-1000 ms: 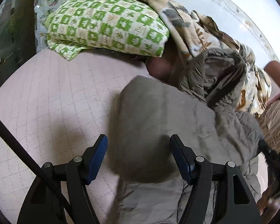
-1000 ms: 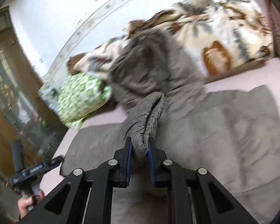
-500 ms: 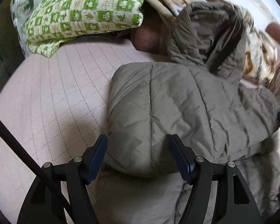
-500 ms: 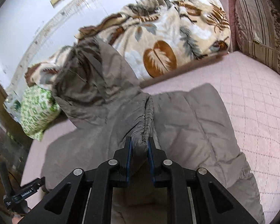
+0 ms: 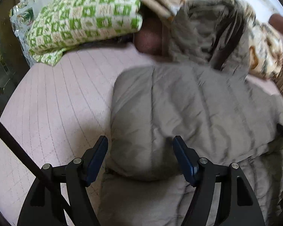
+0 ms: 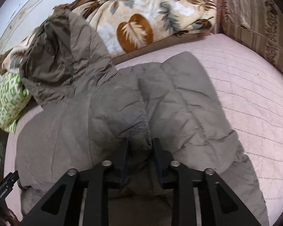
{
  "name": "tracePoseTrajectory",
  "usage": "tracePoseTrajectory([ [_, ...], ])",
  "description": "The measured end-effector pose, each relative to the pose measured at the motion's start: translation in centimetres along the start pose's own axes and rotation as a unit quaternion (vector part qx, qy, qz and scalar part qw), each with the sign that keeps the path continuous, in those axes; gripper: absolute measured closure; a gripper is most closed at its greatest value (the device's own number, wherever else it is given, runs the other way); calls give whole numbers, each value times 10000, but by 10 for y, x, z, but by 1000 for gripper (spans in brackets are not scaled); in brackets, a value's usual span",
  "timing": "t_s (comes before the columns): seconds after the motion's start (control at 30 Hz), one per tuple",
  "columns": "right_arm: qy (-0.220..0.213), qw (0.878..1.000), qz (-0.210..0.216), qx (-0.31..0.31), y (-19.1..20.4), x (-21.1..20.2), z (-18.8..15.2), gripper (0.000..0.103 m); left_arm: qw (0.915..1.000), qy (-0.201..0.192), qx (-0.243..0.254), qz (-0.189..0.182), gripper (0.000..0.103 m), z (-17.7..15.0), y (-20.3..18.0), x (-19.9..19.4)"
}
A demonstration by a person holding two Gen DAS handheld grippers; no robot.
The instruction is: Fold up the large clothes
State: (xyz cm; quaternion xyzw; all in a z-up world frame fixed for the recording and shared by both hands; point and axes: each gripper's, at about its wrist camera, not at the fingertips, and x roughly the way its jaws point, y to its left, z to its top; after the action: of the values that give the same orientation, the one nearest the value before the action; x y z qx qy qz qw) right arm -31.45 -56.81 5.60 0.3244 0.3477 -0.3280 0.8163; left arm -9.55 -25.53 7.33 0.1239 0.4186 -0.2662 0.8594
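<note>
Two claws over a puffy quilted grey coat (image 6: 107, 116); left claw (image 5: 140, 158) spread, right claw (image 6: 140, 150) just opening, coat fold between.

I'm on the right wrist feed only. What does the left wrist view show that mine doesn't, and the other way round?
Left wrist only: the left gripper, open over the folded jacket edge, and a dark pole crossing the frame.
Right wrist only: the right gripper, jaws just opening with a jacket ridge between them, and a striped cushion.
Both: the grey puffer jacket on the pink bed cover, green checked pillow, leaf-print blanket.
</note>
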Motion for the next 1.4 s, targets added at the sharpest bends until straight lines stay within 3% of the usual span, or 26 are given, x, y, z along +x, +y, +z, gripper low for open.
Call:
tracePoseTrajectory([
  [0.13,-795,9968,-103,-14,3,-38,1,64,9989,-417,-93,-196,33,8,-7,-22],
  [0.23,-1122,9921,308,-478,24,-50,-2,63,9985,-432,6,-343,33,9,-24,-22],
  [0.3,-1011,9887,510,-982,44,-44,-8,63,9988,-348,137,-327,33,8,-39,-14],
  [0.4,-695,9868,472,-1387,60,-24,-17,64,9991,-170,284,-280,33,3,-52,1],
  [0.53,-231,9896,365,-1375,55,5,-20,63,9992,85,333,-190,32,-5,-59,20],
  [0.67,-25,9899,245,-1394,52,18,-23,63,9988,173,466,-29,23,-11,-61,31],
  [0.8,87,9892,121,-1459,53,26,-27,62,9981,156,591,56,21,-14,-64,35],
  [1.03,5,9886,90,-1500,57,22,-26,60,9985,-101,524,118,21,-11,-64,20],
  [1.13,-134,9888,177,-1478,58,12,-25,55,9971,-363,635,198,21,-9,-72,6],
  [1.4,-563,9867,369,-1481,65,-8,-23,54,9906,-874,991,355,21,-12,-94,-15],
])
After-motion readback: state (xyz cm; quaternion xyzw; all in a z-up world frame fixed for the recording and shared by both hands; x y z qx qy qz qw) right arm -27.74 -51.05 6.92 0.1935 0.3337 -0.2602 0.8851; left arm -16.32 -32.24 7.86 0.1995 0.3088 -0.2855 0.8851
